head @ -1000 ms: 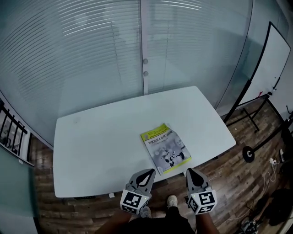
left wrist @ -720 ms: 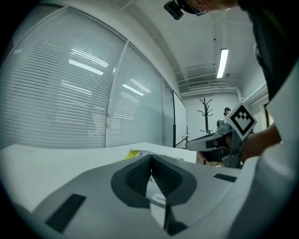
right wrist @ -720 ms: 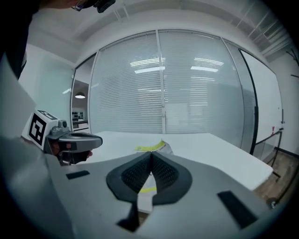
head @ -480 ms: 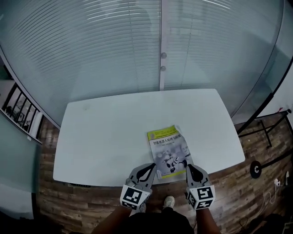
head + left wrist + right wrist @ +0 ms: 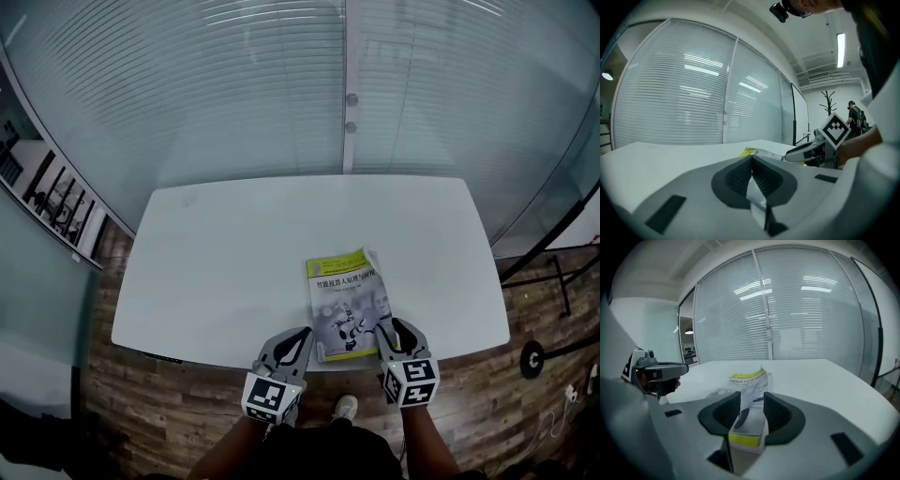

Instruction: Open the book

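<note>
A closed book (image 5: 344, 302) with a yellow-and-grey cover lies on the white table (image 5: 234, 253), near its front edge. My right gripper (image 5: 393, 327) is at the book's near right corner. Its jaws are opening. In the right gripper view the book (image 5: 749, 380) shows in the gap of the right gripper (image 5: 751, 406), and the pads do not press on it. My left gripper (image 5: 301, 336) hovers just left of the book's near edge, shut and empty. In the left gripper view the left gripper (image 5: 751, 161) is shut, with the book (image 5: 752, 151) and the right gripper (image 5: 806, 151) beyond.
A glass wall with blinds (image 5: 281, 84) runs behind the table. Wooden floor (image 5: 141, 403) surrounds it, with a stand's legs (image 5: 553, 281) at the right. A coat stand (image 5: 829, 101) and a distant person (image 5: 855, 116) show in the left gripper view.
Both grippers have come forward to the table's front edge. The right one moved further and now reaches the book's near right corner. The book has not moved on the table.
</note>
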Demonstrator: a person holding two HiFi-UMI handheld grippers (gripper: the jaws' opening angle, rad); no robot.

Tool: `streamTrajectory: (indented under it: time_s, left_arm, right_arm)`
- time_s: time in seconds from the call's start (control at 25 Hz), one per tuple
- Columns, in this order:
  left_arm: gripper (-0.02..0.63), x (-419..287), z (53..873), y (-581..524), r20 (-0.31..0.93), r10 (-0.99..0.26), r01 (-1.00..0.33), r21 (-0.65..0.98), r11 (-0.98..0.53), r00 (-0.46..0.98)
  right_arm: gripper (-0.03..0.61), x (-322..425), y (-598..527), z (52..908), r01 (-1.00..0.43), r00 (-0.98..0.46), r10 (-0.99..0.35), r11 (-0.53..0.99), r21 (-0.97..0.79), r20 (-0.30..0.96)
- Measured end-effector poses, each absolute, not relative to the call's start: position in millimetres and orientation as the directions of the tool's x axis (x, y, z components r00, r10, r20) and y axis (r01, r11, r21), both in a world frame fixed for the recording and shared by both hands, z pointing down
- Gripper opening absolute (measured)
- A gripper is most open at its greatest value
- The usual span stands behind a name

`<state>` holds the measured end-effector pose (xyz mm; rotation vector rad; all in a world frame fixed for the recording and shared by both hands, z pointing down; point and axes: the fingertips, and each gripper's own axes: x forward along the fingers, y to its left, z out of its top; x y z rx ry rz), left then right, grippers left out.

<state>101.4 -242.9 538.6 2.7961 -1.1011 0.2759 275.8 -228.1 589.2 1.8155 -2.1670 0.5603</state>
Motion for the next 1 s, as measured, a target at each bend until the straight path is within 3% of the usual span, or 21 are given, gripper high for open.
streamTrajectory:
  time_s: [0.24,0.52,0.8,1.0]
  left_arm:
    - [0.014,114.9,530.4,-243.3,0.2,-0.69,-0.707,0.018,-0.707,0.695]
    - [0.014,112.5,536.5,-232.3,0.204,-0.728,-0.748,0.037,-0.662,0.654]
    - [0.014,82.6,540.9,-226.1,0.229,-0.746,-0.772,0.046,-0.634,0.626]
    - [0.014,66.4,549.2,-226.3,0.229,-0.754,-0.782,0.064,-0.62,0.616]
  right_arm:
    - [0.184,290.8,-229.5,615.8,-0.973,-0.219,-0.819,0.146,-0.177,0.531]
    - [0.17,290.3,-231.3,637.9,-0.959,-0.282,-0.718,0.198,-0.201,0.637]
    - [0.19,294.8,-236.1,643.9,-0.946,-0.315,-0.673,0.168,-0.276,0.67]
    - [0.155,290.8,-241.8,647.3,-0.932,-0.344,-0.649,0.151,-0.328,0.679]
